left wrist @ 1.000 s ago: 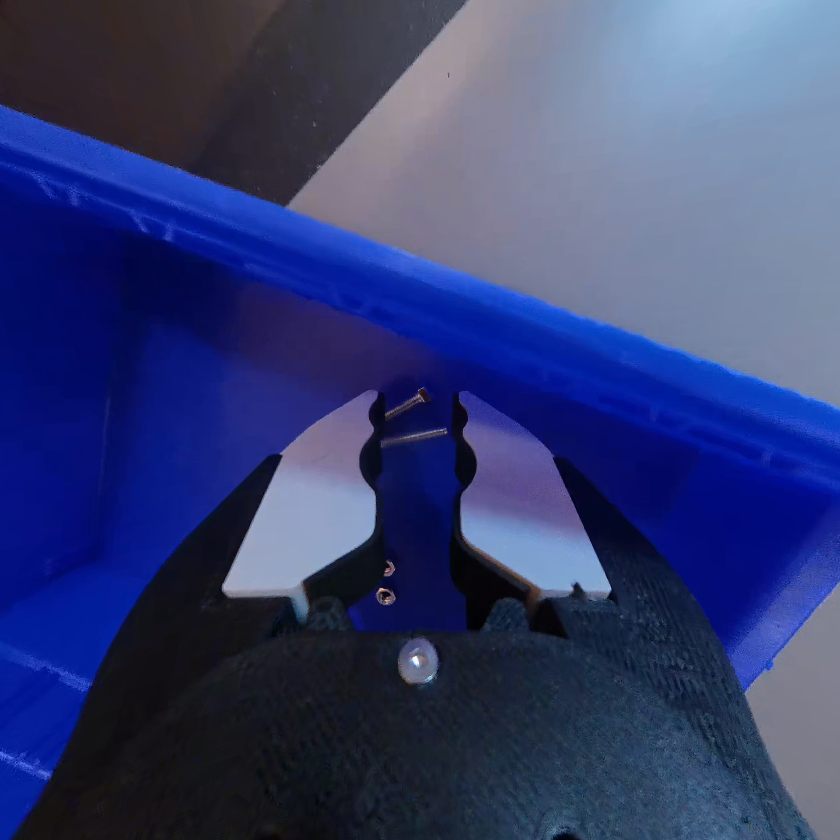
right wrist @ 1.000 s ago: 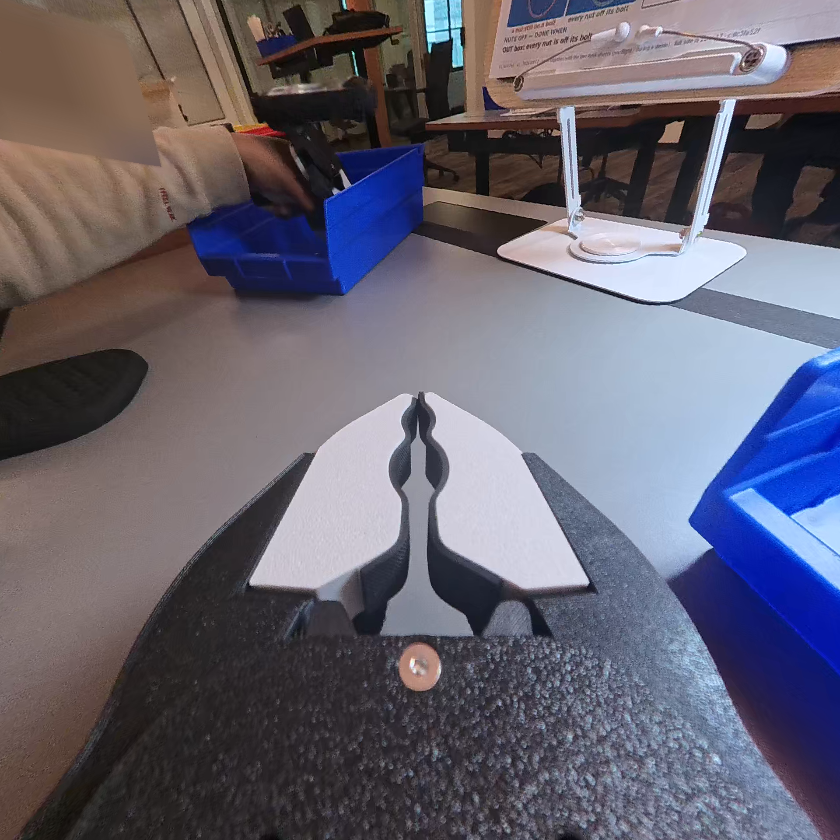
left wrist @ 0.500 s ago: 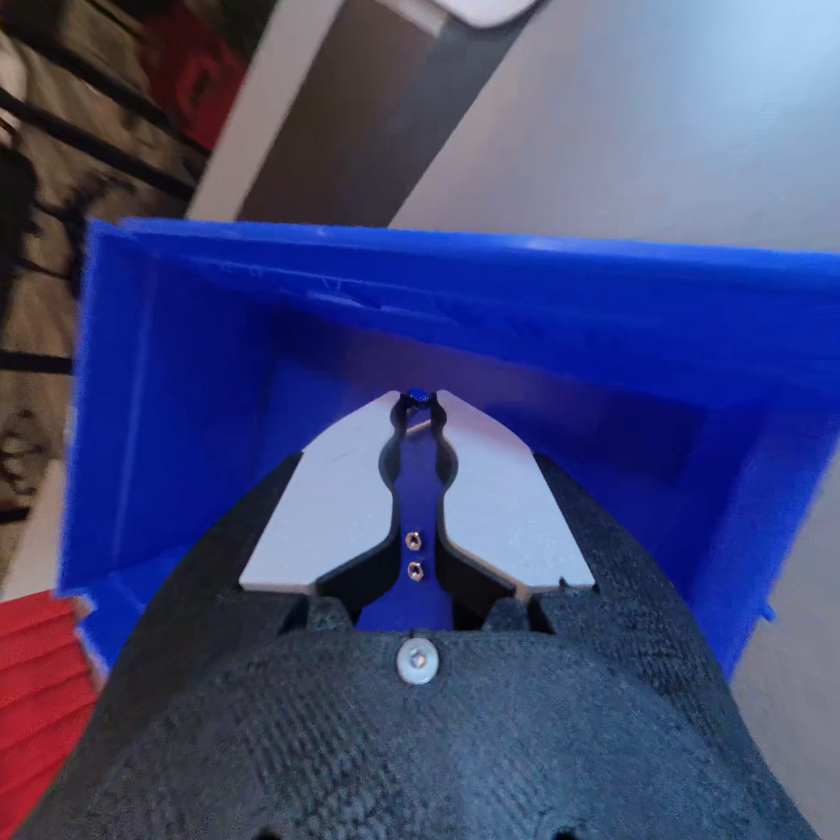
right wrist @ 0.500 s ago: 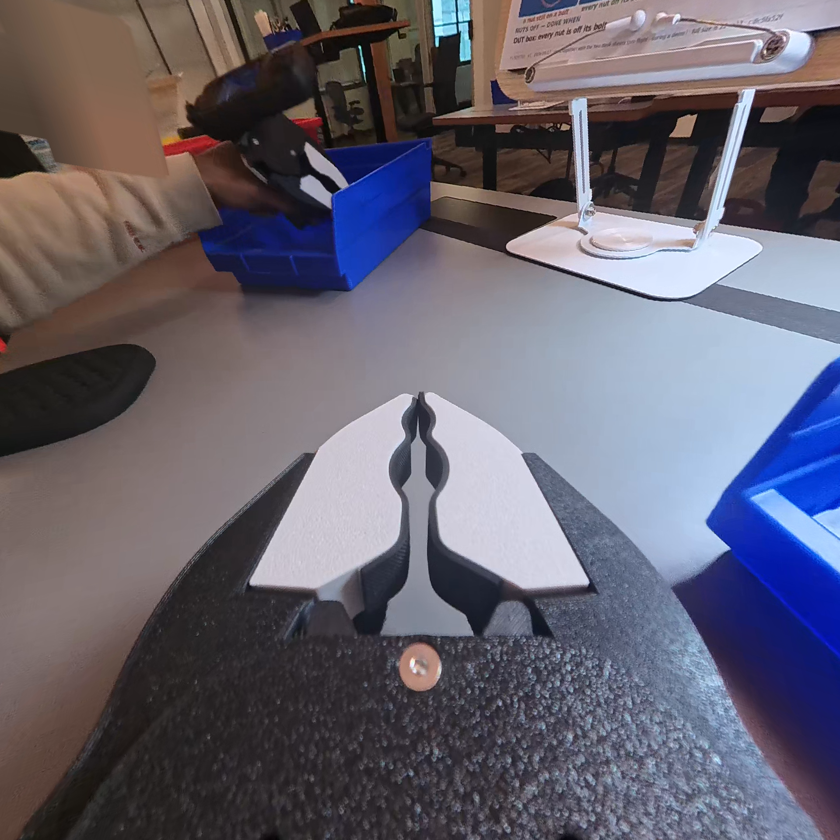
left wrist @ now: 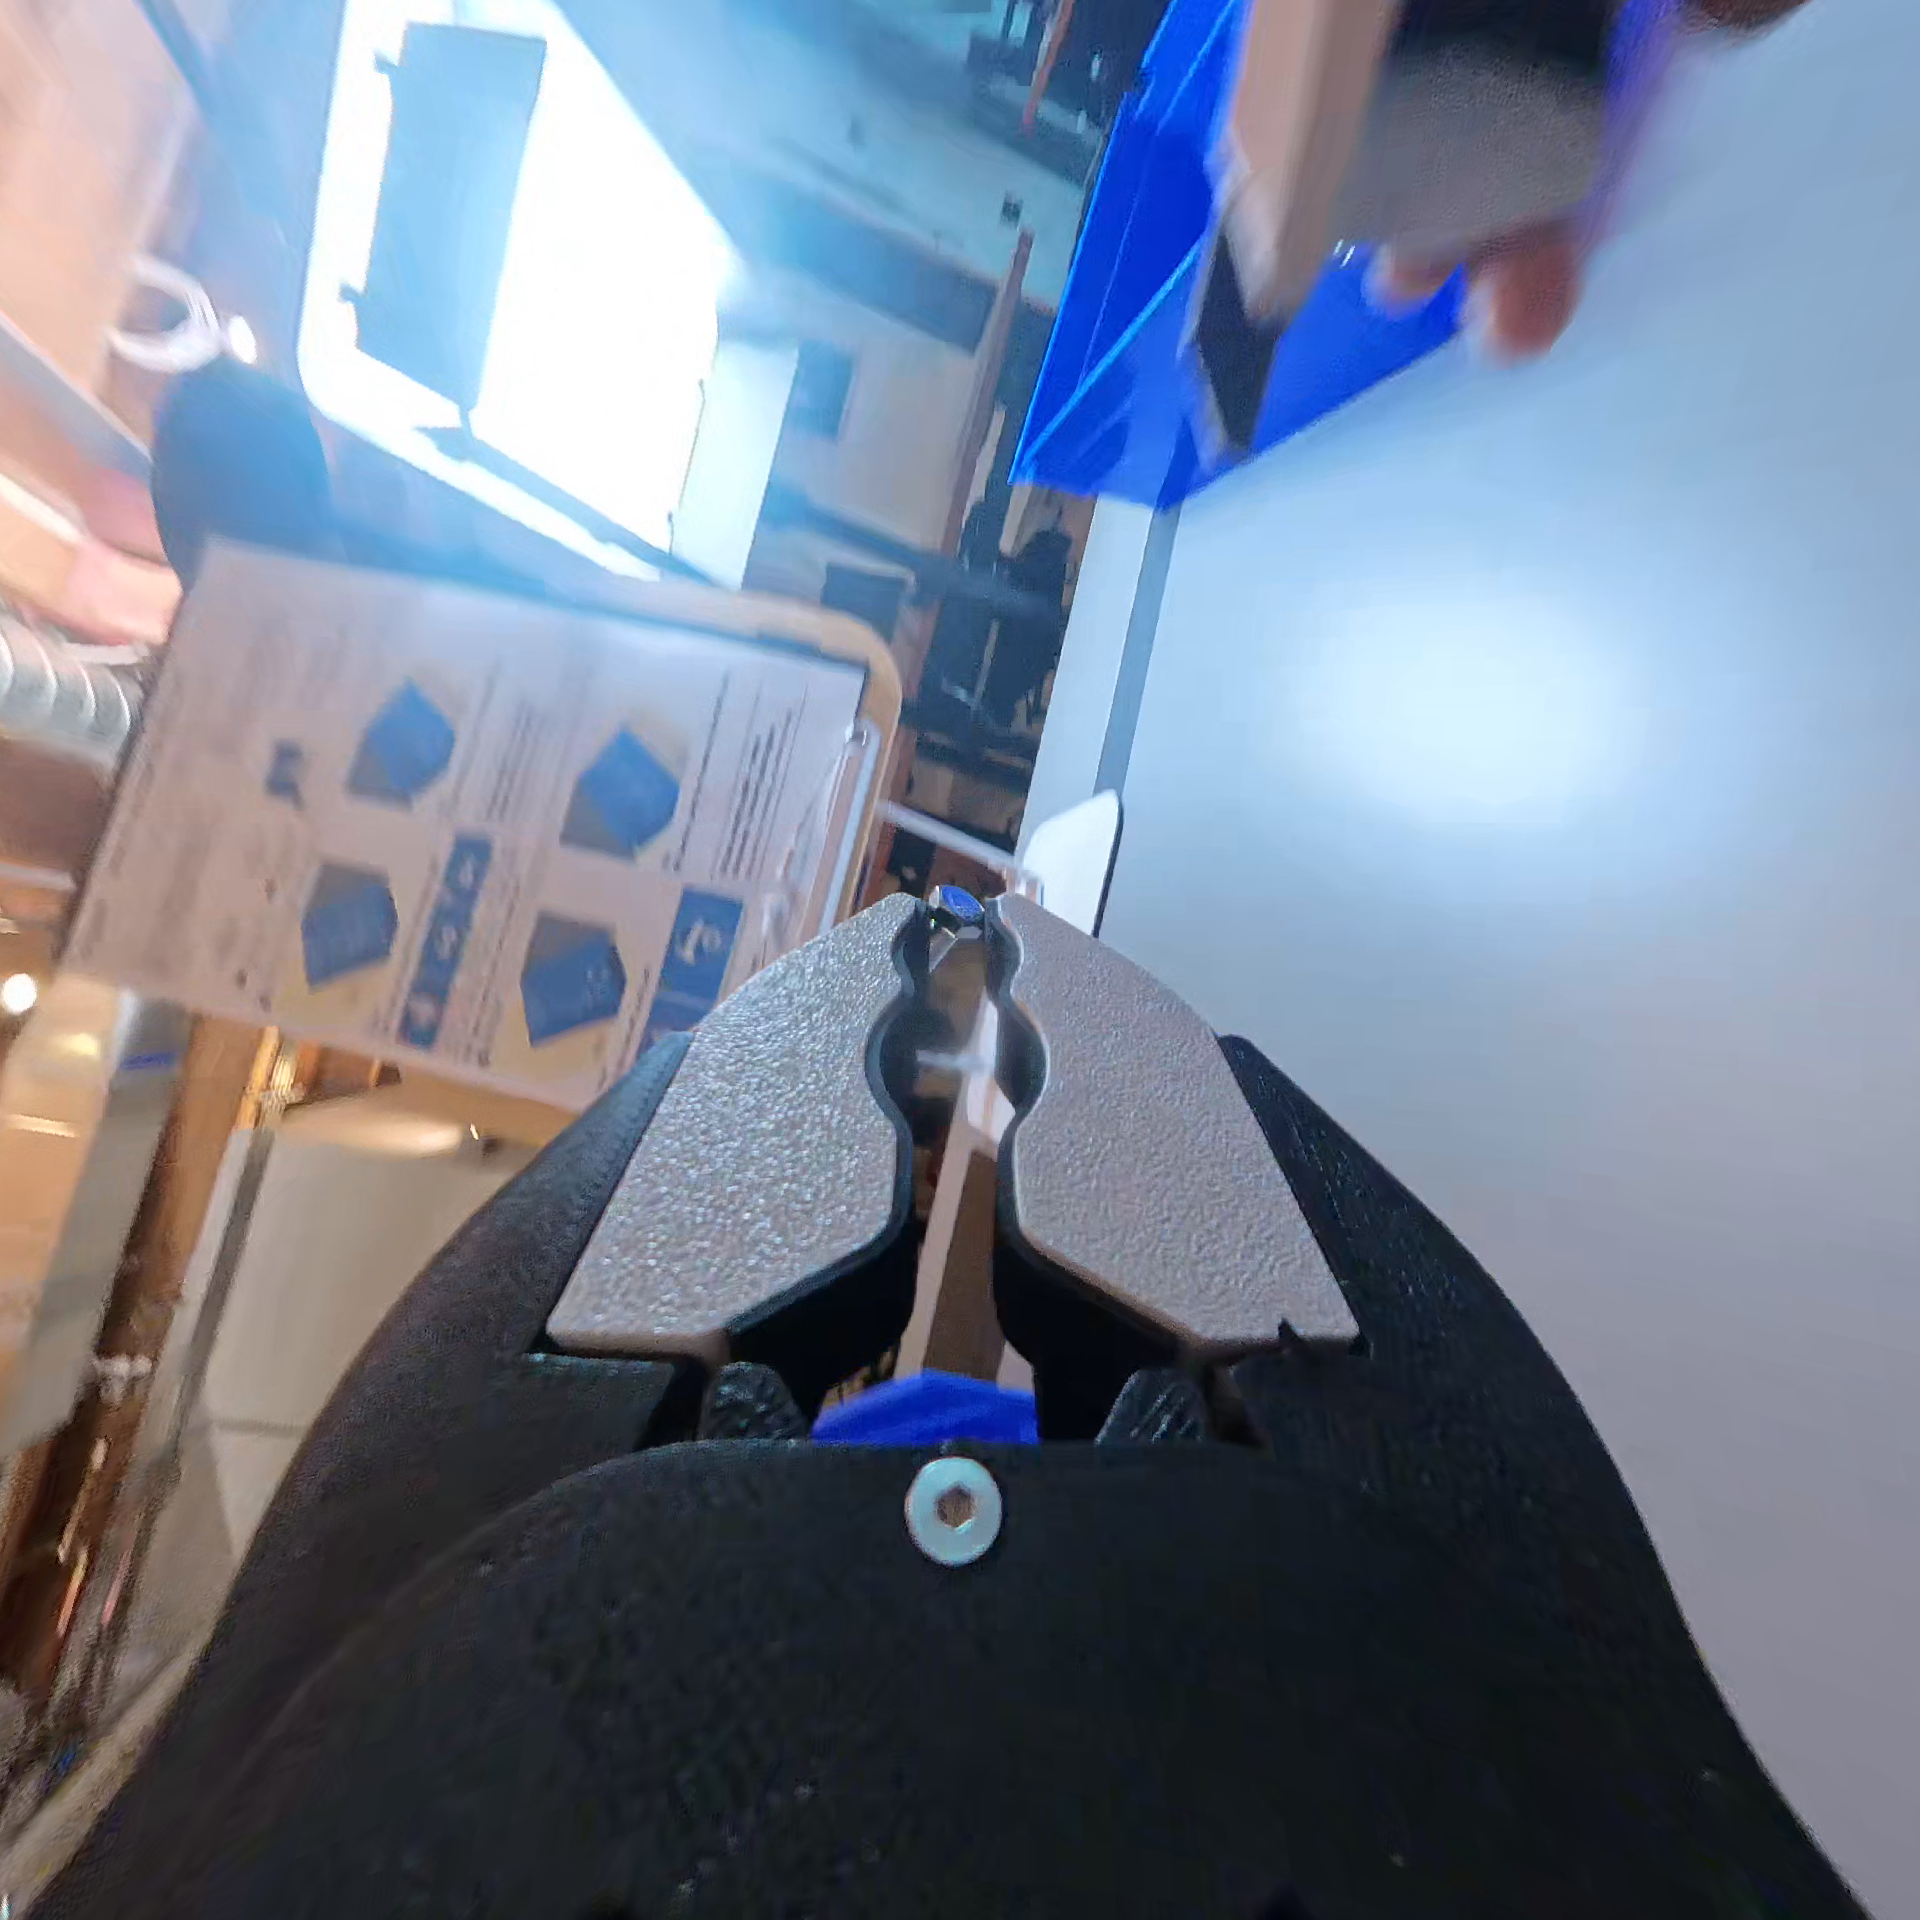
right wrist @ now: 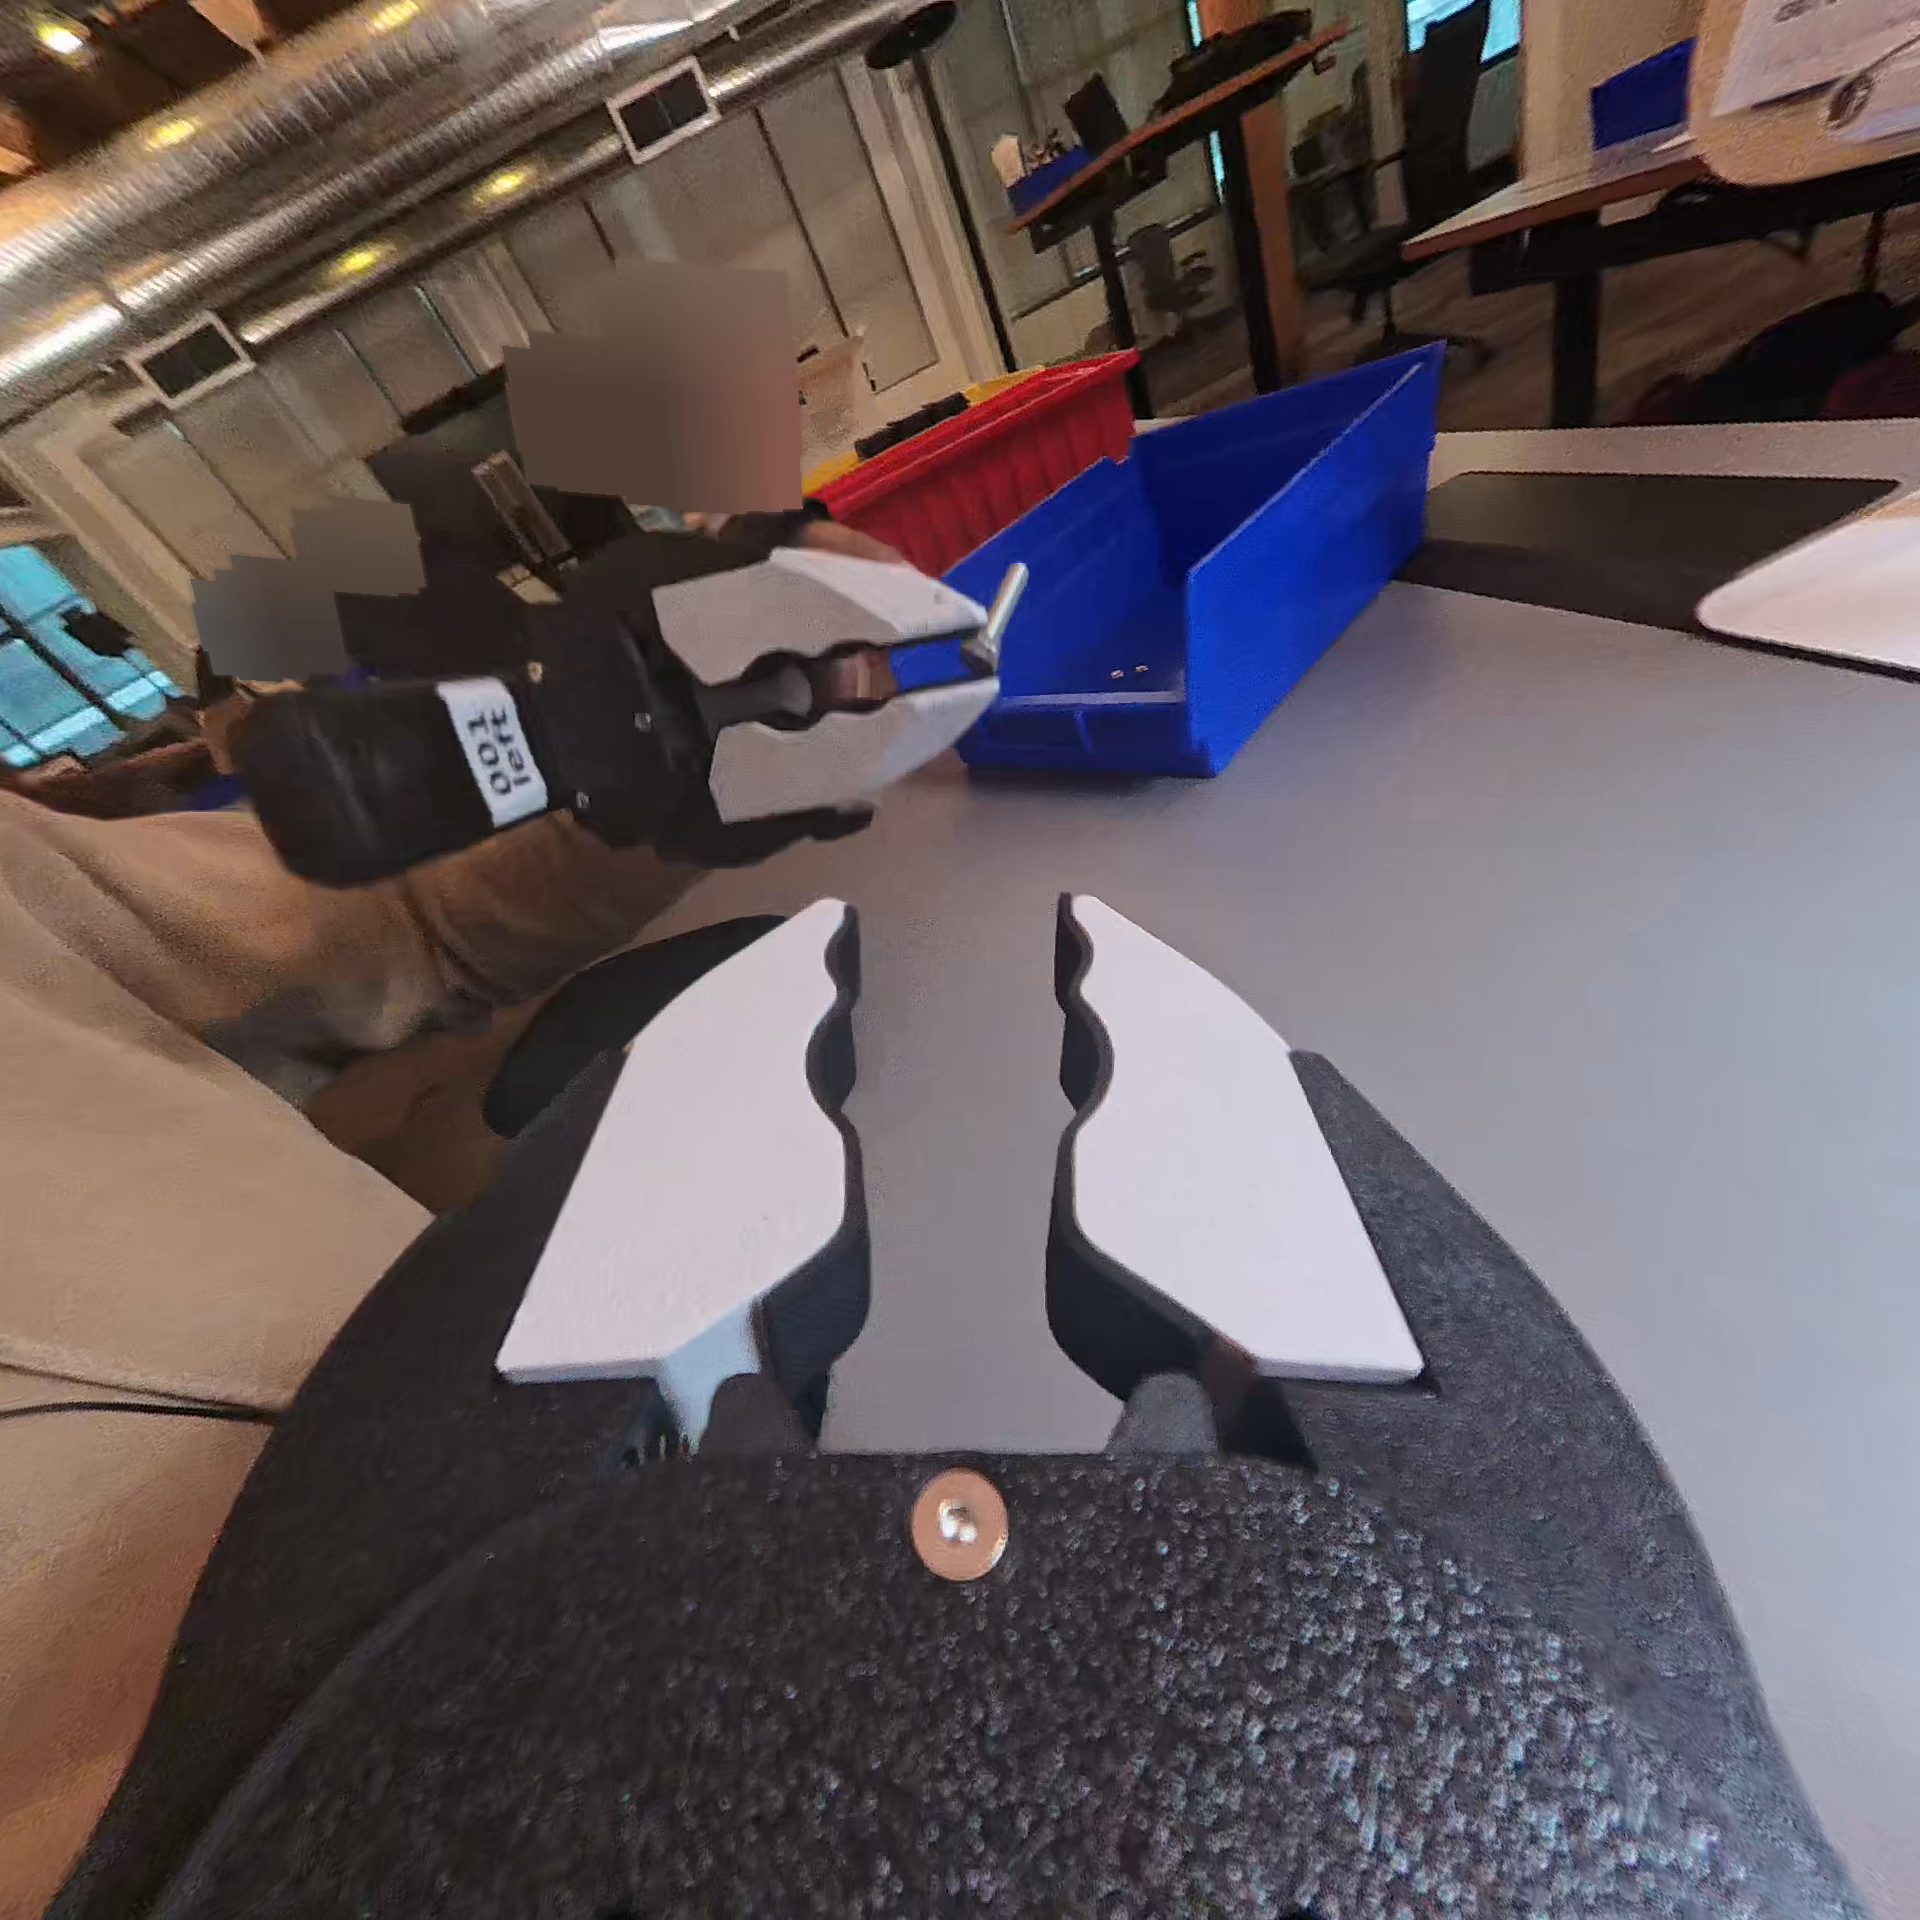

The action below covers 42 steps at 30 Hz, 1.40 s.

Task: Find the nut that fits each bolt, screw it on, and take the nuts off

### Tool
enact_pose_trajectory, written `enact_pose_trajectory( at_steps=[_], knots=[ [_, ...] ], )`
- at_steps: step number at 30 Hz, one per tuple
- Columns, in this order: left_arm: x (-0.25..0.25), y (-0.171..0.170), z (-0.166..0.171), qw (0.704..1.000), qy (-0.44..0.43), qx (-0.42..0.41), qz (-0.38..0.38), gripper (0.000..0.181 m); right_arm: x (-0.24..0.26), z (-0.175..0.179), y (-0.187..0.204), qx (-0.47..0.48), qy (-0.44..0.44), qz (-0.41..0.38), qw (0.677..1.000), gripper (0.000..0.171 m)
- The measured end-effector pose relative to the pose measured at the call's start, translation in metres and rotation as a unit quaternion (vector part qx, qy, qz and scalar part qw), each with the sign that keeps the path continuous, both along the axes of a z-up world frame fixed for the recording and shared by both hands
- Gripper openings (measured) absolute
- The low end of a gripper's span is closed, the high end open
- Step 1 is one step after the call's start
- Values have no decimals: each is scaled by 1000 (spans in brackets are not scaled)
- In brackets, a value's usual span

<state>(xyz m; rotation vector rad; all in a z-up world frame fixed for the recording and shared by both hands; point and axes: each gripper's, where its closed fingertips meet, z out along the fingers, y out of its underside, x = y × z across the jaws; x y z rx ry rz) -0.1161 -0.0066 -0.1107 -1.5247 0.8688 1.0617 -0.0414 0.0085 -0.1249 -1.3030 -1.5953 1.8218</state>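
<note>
While the left gripper pinches a small silver bolt at its jaw tips, the right gripper hangs above the grey counter, jaws wide apart and empty.

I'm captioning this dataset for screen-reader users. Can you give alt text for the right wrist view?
The left gripper pinches a small silver bolt by its head, above a grey table beside a blue bin. In the foreground the right gripper is open and empty.
</note>
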Motion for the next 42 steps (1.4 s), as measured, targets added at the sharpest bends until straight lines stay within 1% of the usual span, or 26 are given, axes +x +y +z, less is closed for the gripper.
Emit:
enact_pose_trajectory(
  at_steps=[1,4,8,11,15,16,21,22,24,28,29,30,31,32,33,34,35,36,37,38,39,40,42],
  knots=[
    [15,4,-1,1000,11,4,-16,9,-2,3,-6,-1,-1,6,1000,38],
    [49,14,-7,998,31,5,-54,10,-8,7,-15,10,3,-1,1000,36],
    [73,20,-10,995,42,14,-85,9,-10,6,-14,1,-6,-8,1000,29],
    [77,19,-12,994,43,20,-95,10,-4,6,-20,-38,-11,26,999,17],
    [86,12,-6,991,42,40,-124,10,4,10,-29,-101,-7,87,991,16],
    [89,11,-5,990,39,44,-131,10,5,11,-29,-111,-4,95,989,10],
    [94,6,-4,987,17,47,-155,10,10,12,-33,-124,19,120,985,8],
    [95,5,-4,986,3,47,-162,10,11,12,-34,-124,24,123,984,7],
    [96,3,-3,981,-60,34,-181,12,13,13,-35,-121,37,128,984,6],
    [93,-2,5,952,-214,14,-217,18,13,16,-29,-93,71,110,987,5],
    [91,-3,6,942,-250,10,-225,19,14,17,-28,-87,81,105,987,5],
    [91,-5,8,925,-297,0,-238,19,15,19,-26,-74,94,99,988,5],
    [91,-7,8,897,-361,-22,-255,16,15,19,-26,-50,108,90,989,5],
    [88,-5,8,862,-434,-46,-258,16,16,18,-26,-10,126,79,989,5],
    [82,-1,7,821,-511,-67,-247,22,17,17,-27,42,147,68,986,5],
    [81,-1,8,767,-580,-88,-259,28,18,16,-30,97,168,58,979,5],
    [82,-3,12,710,-639,-102,-279,29,19,15,-33,147,186,49,970,5],
    [82,-4,15,664,-680,-113,-292,29,20,14,-36,187,200,40,961,5],
    [83,-5,16,632,-702,-127,-303,29,20,13,-39,217,210,34,953,5],
    [85,-6,16,612,-714,-136,-312,28,20,12,-41,240,218,30,946,5],
    [87,-7,16,603,-718,-142,-317,26,20,11,-43,261,223,25,939,5],
    [90,-9,14,602,-715,-152,-321,22,20,9,-43,281,226,21,932,5],
    [95,-9,12,615,-703,-156,-321,11,19,6,-44,309,230,17,923,5]
  ],
)
